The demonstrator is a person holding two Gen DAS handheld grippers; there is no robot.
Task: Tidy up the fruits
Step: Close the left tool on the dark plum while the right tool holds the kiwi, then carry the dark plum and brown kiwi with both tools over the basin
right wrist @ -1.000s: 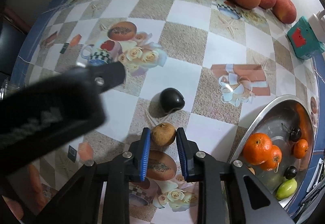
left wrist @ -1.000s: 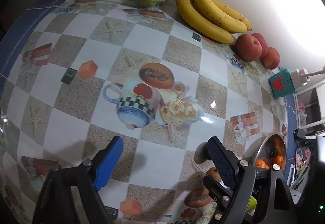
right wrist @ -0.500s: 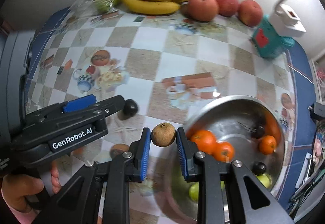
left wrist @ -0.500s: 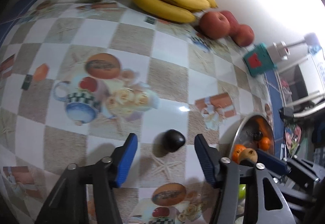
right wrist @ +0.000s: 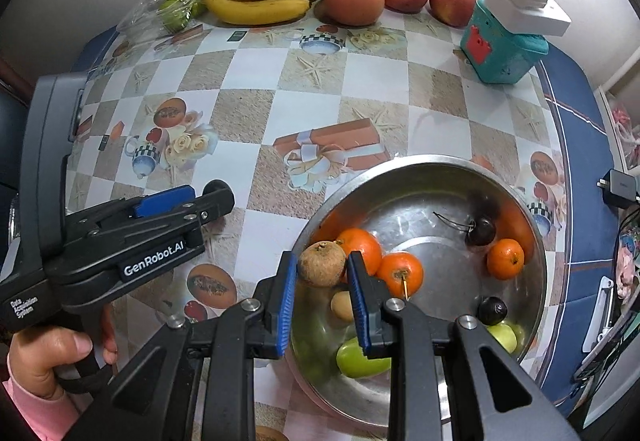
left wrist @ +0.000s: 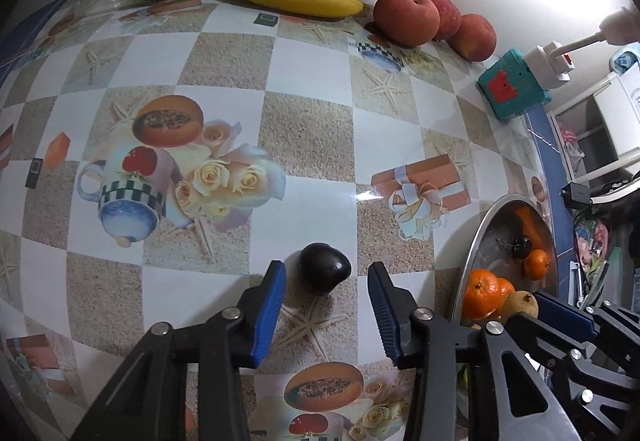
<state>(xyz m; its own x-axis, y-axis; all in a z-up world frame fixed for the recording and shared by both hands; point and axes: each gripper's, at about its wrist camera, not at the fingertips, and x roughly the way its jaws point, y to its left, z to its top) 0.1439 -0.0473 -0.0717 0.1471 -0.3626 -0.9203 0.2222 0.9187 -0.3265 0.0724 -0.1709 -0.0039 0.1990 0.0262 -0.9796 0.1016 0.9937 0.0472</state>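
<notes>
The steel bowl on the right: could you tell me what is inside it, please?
The steel bowl holds three oranges, a stemmed dark cherry, a dark round fruit, green fruits and a small tan fruit. The right gripper, holding a brown fruit, hides part of the bowl.

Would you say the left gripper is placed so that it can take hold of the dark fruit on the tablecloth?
Probably yes: the dark fruit sits alone between the left gripper fingers, which are closing and not yet touching it.

Both wrist cameras look steeply down, close over the table (left wrist: 312,145); both views show the steel bowl (right wrist: 400,165).
</notes>
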